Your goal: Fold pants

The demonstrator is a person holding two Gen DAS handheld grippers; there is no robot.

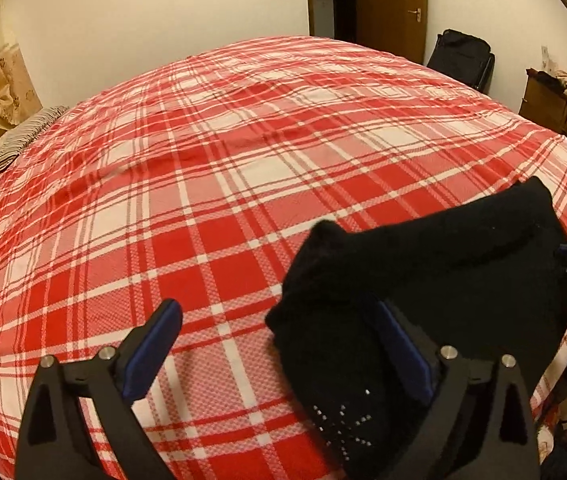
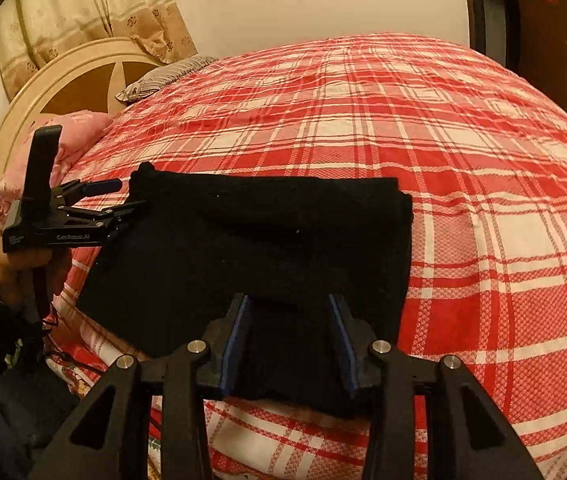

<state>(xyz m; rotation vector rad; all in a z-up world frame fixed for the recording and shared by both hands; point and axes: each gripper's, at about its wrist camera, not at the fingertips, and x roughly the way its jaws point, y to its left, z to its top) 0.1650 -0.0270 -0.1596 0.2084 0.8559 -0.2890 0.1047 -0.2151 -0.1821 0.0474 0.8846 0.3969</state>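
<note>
Pants point(image 2: 251, 248): I see them folded, black, flat on the plaid bed point(image 2: 483, 160).
Left hand-held gripper point(image 1: 279, 344): spread wide, gripping nothing (at the pants' edge).
Right hand-held gripper point(image 2: 289, 340): parted, released, over the near edge.

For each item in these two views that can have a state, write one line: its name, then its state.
Black pants: folded into a compact block, lying on the bed.
Left gripper: open, one finger over the pants' edge.
Right gripper: open, jaws astride the pants' near edge.
Door: closed.

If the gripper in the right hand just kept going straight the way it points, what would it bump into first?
Most likely the folded black pants: the right gripper stands open over their near edge, pointing down. The plaid bedcover lies underneath. Depth is hard to judge.
</note>
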